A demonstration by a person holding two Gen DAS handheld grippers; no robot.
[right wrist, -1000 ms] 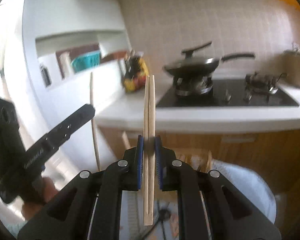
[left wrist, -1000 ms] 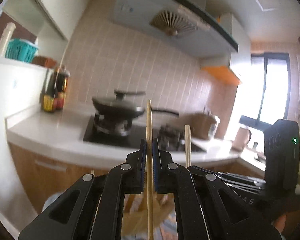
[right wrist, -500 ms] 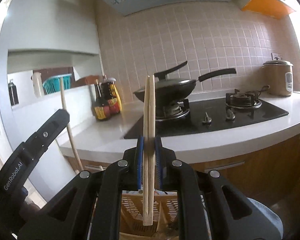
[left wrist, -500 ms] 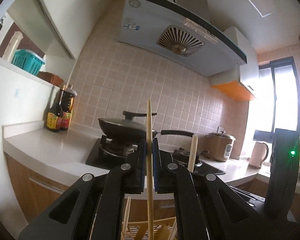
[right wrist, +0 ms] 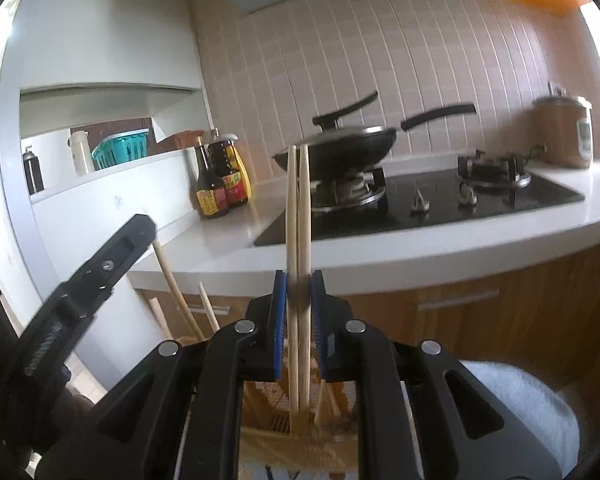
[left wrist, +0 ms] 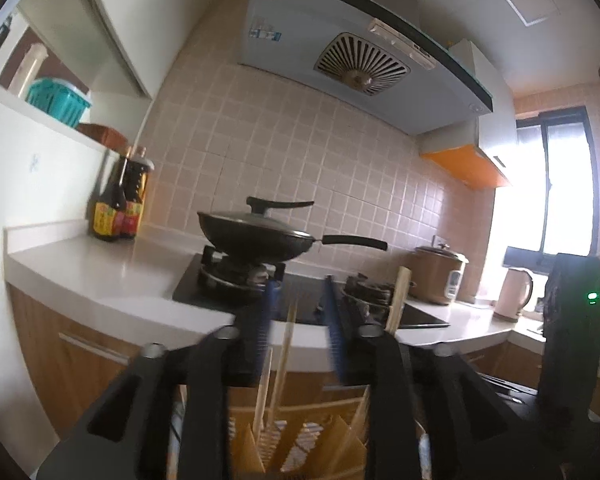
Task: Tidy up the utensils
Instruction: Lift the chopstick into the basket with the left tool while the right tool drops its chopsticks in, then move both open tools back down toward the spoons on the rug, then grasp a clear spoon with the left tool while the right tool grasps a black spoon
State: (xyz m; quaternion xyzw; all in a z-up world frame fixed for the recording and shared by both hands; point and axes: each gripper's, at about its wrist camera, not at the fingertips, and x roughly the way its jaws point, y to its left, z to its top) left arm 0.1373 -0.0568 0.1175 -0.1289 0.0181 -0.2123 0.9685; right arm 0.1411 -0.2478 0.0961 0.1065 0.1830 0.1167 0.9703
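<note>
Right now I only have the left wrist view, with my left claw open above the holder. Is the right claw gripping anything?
Observer: Yes. The right claw is shut on a pair of chopsticks, held upright.
Operator: Are their lower ends in the holder?
Observer: They appear to be. The tips reach down into the wooden holder under that claw.
Operator: Anything else standing in it on that side?
Observer: Loose chopsticks lean out of its left part, close beside your left claw.
</note>
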